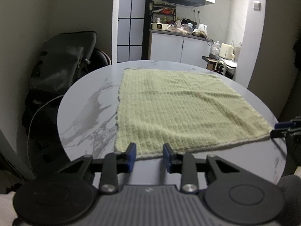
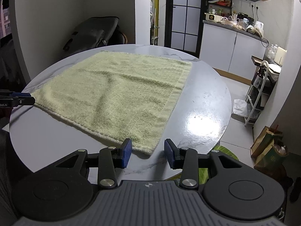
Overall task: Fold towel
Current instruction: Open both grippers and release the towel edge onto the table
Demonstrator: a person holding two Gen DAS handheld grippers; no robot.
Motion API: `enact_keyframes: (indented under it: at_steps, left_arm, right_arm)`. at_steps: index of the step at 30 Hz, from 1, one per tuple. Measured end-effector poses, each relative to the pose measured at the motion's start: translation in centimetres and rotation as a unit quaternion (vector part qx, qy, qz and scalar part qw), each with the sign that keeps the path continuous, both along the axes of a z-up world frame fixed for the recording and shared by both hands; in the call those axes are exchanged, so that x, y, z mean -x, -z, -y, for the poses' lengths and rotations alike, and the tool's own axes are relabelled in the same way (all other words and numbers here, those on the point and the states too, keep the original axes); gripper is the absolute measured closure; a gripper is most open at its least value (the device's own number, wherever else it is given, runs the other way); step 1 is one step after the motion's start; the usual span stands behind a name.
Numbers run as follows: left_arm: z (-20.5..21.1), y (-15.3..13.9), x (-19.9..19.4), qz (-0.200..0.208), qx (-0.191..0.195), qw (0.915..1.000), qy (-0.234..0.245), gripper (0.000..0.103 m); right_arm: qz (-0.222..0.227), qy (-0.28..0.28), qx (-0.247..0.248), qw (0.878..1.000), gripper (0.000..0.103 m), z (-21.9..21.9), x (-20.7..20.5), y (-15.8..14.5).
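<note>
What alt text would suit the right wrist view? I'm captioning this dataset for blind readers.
A pale green towel lies flat and unfolded on a round marble-look table, its near corner between the open blue-padded fingers of the right gripper. The left gripper reaches the towel's other near corner from the left edge; a kitchen counter sits behind.

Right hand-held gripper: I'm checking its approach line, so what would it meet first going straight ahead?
Most likely the near corner of the pale green terry towel, lying just ahead between the open fingers of the right hand-held gripper on the round marble-patterned table; height above it is unclear.
</note>
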State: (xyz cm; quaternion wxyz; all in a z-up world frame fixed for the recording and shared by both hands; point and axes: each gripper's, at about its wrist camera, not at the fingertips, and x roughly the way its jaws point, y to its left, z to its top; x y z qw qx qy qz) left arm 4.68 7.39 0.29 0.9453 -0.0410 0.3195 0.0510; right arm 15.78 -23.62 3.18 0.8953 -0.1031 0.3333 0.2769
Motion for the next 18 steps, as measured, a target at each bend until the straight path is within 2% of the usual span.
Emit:
enact_keyframes:
  at_steps: [6, 10, 16, 18]
  left_arm:
    - [-0.1, 0.1, 0.5, 0.009, -0.007, 0.9999, 0.004, 0.070]
    - [-0.2, 0.4, 1.0, 0.020, -0.008, 0.9998, 0.003, 0.065]
    - [-0.2, 0.7, 1.8, 0.037, -0.011, 0.9993, 0.003, 0.055]
    - [-0.2, 0.7, 2.0, 0.043, -0.014, 0.9990, 0.004, 0.054]
  right_arm:
    - [-0.007, -0.010, -0.012, 1.000, 0.060, 0.0, 0.1, -0.3]
    - [-0.003, -0.018, 0.002, 1.000, 0.057, -0.6, 0.2, 0.2]
    - [0.001, -0.018, 0.003, 1.000, 0.057, -0.9, 0.1, 0.2]
    - [0.002, -0.018, 0.004, 1.000, 0.057, -1.0, 0.2, 0.2]
